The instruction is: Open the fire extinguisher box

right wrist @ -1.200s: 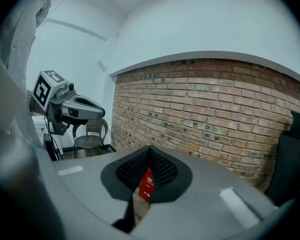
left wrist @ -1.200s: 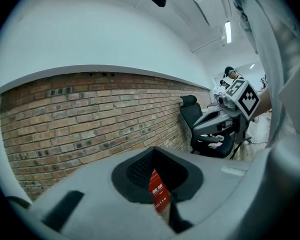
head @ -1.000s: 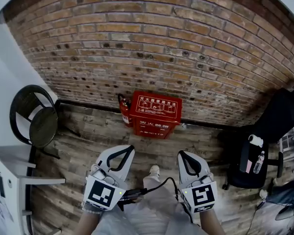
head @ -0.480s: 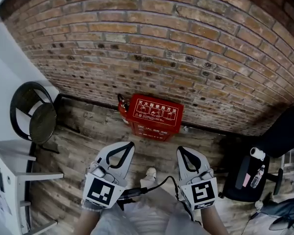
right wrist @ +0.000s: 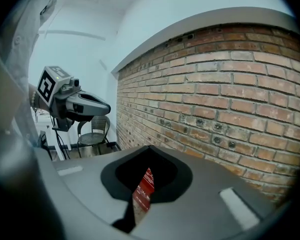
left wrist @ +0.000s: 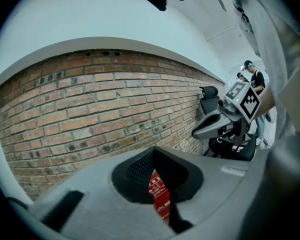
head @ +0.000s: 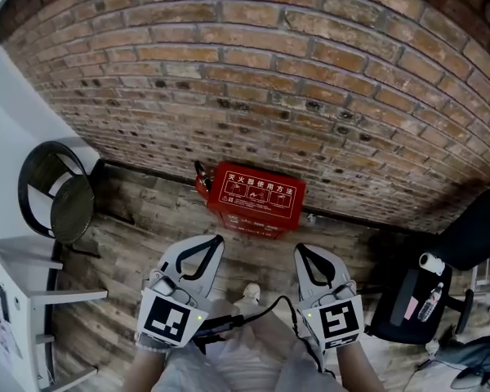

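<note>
A red fire extinguisher box sits on the wood floor by the far brick wall. The left gripper and right gripper point toward it, jaws pressed together, empty.

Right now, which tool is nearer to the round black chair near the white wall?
Left. The left tool sits to the right of the round black chair, with bare wood floor between them. The right tool is farther right still, beyond the left tool.

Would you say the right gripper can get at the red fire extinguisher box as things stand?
Probably yes: only bare wooden floor lies between the right gripper and the fire extinguisher box, though the person must step closer.
</note>
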Action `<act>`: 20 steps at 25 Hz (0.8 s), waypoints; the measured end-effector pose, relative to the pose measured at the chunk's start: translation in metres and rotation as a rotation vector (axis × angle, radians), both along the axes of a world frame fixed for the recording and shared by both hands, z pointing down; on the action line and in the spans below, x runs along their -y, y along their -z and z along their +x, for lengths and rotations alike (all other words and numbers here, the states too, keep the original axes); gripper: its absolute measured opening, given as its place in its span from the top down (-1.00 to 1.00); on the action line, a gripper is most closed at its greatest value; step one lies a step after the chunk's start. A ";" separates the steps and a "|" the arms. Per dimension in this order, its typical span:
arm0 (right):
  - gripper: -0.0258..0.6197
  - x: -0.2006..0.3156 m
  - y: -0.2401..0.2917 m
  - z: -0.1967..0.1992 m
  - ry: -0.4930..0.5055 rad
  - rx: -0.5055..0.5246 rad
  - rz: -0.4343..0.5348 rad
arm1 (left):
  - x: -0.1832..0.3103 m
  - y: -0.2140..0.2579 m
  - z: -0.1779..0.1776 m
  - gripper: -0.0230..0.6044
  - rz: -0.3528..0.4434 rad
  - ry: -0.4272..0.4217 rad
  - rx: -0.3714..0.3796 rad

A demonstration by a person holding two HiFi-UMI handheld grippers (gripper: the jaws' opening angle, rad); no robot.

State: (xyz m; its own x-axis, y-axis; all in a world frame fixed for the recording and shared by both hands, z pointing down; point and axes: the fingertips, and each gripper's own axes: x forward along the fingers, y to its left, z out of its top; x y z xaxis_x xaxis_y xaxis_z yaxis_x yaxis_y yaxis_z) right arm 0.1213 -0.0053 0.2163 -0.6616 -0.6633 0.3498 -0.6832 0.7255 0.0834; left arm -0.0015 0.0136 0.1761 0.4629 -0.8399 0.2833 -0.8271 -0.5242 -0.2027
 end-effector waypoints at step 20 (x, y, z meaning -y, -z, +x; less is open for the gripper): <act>0.90 0.031 -0.034 -0.011 -0.051 0.032 -0.068 | 0.040 -0.030 -0.012 0.93 -0.028 -0.064 0.033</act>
State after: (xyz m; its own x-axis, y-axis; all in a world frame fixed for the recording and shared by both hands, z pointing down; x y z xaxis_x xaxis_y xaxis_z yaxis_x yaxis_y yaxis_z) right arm 0.1098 -0.0361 0.2502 -0.6393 -0.6716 0.3744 -0.7205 0.6933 0.0132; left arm -0.0134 -0.0261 0.2057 0.5057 -0.8003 0.3220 -0.7846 -0.5819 -0.2140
